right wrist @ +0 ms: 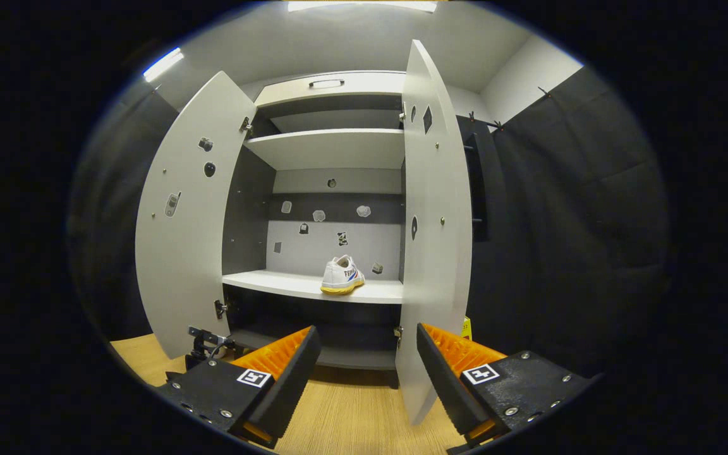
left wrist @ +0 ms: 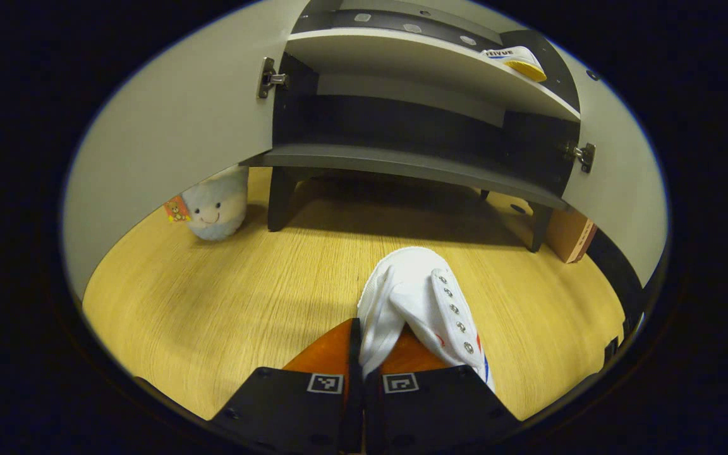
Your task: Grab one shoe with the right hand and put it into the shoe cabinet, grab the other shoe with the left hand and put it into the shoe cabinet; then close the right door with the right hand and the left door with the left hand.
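My left gripper [left wrist: 380,344] is shut on a white canvas shoe [left wrist: 424,303], its fingers pinching the shoe's upper above the wooden floor. Ahead stands the shoe cabinet [left wrist: 414,167] with both doors swung open. On its middle shelf rests the other white shoe [left wrist: 515,61] with a yellow sole, which the right gripper view also shows, shoe [right wrist: 342,275] sitting on the shelf [right wrist: 294,285]. My right gripper [right wrist: 367,347] hangs open and holds nothing, a little in front of the cabinet [right wrist: 332,148], beside the right door [right wrist: 436,208]. The left door [right wrist: 190,221] stands wide.
A pale plush toy [left wrist: 215,205] sits on the floor by the cabinet's left leg, under the left door [left wrist: 168,145]. A cardboard box [left wrist: 569,234] stands by the right leg. Black cloth wall [right wrist: 560,208] runs to the right of the cabinet.
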`<state>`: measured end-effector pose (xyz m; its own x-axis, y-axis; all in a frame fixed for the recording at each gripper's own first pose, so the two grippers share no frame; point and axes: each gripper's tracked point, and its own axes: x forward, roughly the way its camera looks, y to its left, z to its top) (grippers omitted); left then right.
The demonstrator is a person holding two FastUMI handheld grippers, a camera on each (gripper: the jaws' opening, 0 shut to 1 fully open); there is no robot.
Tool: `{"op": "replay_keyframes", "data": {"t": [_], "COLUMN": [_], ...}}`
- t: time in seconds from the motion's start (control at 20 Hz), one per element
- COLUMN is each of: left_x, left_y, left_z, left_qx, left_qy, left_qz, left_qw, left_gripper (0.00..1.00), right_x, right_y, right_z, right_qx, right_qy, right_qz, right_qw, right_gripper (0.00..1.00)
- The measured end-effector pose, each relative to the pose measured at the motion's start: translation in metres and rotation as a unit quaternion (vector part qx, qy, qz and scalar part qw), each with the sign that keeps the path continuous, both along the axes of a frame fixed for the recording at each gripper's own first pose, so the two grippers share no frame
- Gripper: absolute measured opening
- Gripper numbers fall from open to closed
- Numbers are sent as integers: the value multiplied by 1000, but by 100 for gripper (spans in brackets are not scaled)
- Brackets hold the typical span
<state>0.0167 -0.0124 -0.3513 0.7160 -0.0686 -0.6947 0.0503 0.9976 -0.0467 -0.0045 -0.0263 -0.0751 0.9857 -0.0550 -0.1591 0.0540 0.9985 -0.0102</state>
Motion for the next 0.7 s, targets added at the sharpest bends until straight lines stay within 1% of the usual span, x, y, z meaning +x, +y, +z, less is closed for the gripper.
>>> {"op": "replay_keyframes", "data": {"t": [0.05, 0.1, 0.2, 0.25, 0.35, 0.45, 0.5, 0.55, 0.6, 0.7], "left_x": [-3, -6, -9, -8, -3, 21, 39, 43, 66, 114], "left_y": [-3, -4, -9, -11, -15, -20, -22, -26, -22, -30], "left_z": [16, 39, 98, 132, 199, 263, 293, 314, 341, 353], "left_qx": [0, 11, 34, 34, 6, -26, -27, -27, -30, -26], "left_qy": [-11, -29, -78, -103, -144, -183, -199, -206, -216, -216], "left_qz": [4, 3, -3, 7, 32, 41, 35, 28, 24, 18], "left_qw": [1000, 1000, 996, 994, 989, 982, 979, 978, 976, 976], "left_gripper": [9, 9, 8, 8, 8, 8, 8, 8, 8, 8], "right_x": [0, 2, 4, 5, 7, 9, 9, 10, 11, 11], "right_y": [0, 0, -1, -1, -2, 0, 1, 1, 1, 1], "right_z": [0, 1, 0, 0, -3, -5, -5, -5, -3, 1], "right_qx": [1, 2, 6, 8, 10, 15, 17, 19, 22, 29], "right_qy": [0, 0, -2, -3, -4, -3, -2, -4, -8, -13], "right_qz": [-1, -1, -3, -3, -3, 2, 4, 6, 7, 8], "right_qw": [1000, 1000, 1000, 1000, 1000, 1000, 1000, 1000, 1000, 999], "right_gripper": [94, 94, 94, 94, 94, 94, 94, 94, 94, 94]}}
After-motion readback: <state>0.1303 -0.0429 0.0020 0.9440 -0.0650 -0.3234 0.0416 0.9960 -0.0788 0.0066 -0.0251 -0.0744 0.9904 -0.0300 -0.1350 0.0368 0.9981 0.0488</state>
